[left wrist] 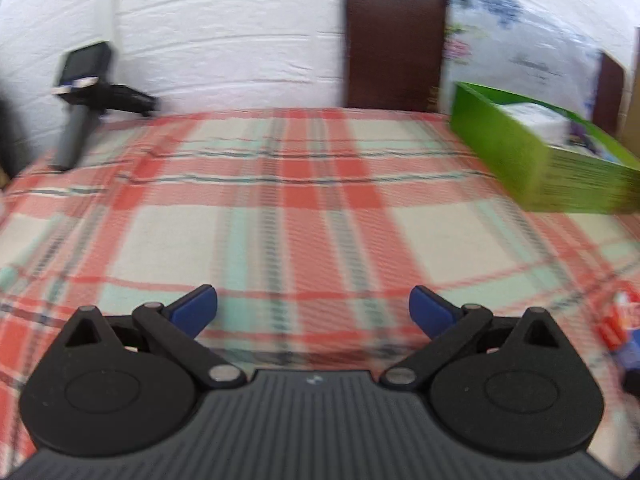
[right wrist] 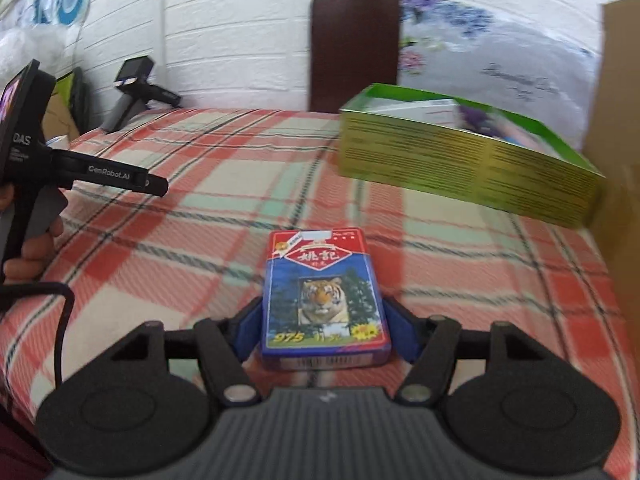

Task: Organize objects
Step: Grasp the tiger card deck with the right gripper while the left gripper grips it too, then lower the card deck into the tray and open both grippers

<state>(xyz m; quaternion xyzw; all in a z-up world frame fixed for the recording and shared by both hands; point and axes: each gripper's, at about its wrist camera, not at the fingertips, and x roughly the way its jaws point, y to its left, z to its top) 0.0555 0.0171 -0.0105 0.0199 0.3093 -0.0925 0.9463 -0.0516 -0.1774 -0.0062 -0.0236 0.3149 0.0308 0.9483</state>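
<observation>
My right gripper (right wrist: 320,322) grasps the blue-red tiger card pack (right wrist: 322,294); next I carry it to the green cardboard box (right wrist: 460,160) ahead-right.

A home room: a table under a checked cloth (right wrist: 200,208) stands against a white-painted brick wall (right wrist: 240,32), a dark chair back (right wrist: 354,52) and flowered fabric (right wrist: 480,52) at its far edge.

Bright, even daylight; both fisheye views bend at the edges, with motion blur smearing the tablecloth (left wrist: 304,184).
</observation>
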